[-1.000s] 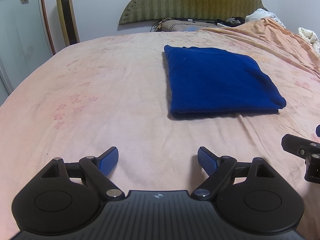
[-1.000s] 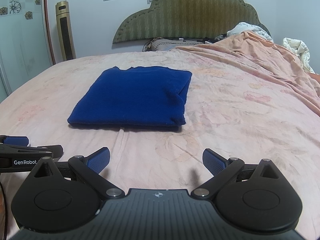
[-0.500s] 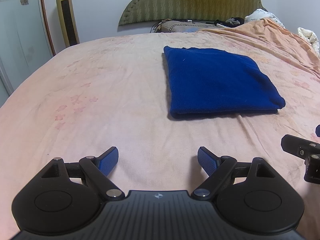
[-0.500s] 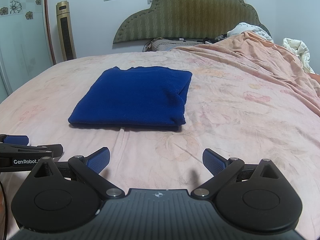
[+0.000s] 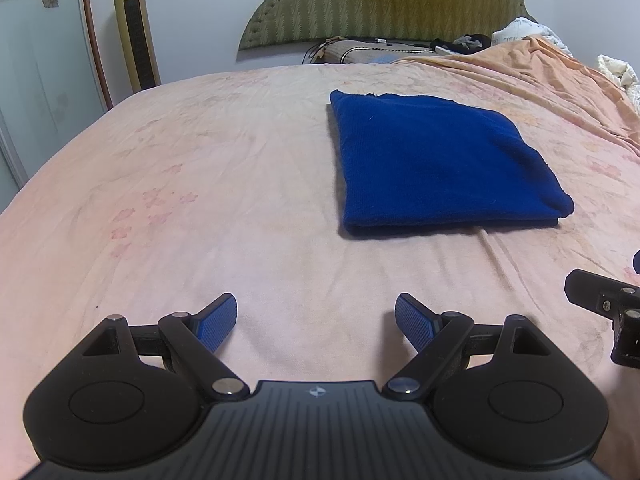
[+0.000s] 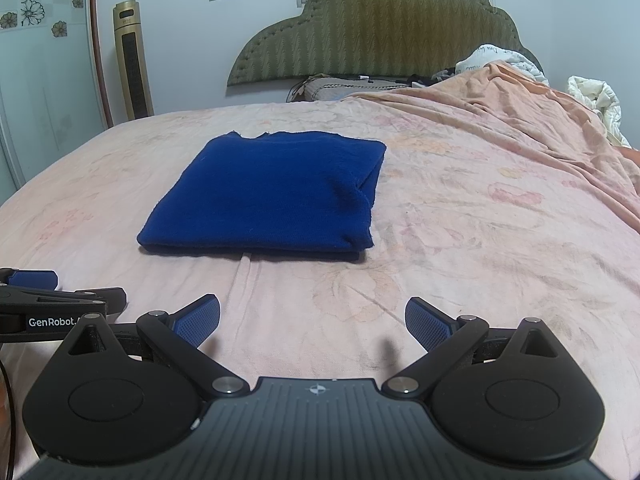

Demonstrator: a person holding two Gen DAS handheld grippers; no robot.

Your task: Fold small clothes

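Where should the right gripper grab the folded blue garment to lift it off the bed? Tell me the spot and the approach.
Probably the near right corner of the blue garment. There the stacked layers end in a thick rounded fold, raised off the bed sheet. Bring the right gripper, now open, in low from the near side, one finger slid under and one over the stack.

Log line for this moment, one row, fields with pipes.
left gripper: open, empty, off garment | right gripper: open, empty, off garment | blue garment: folded rectangle, flat on bed | contact: none
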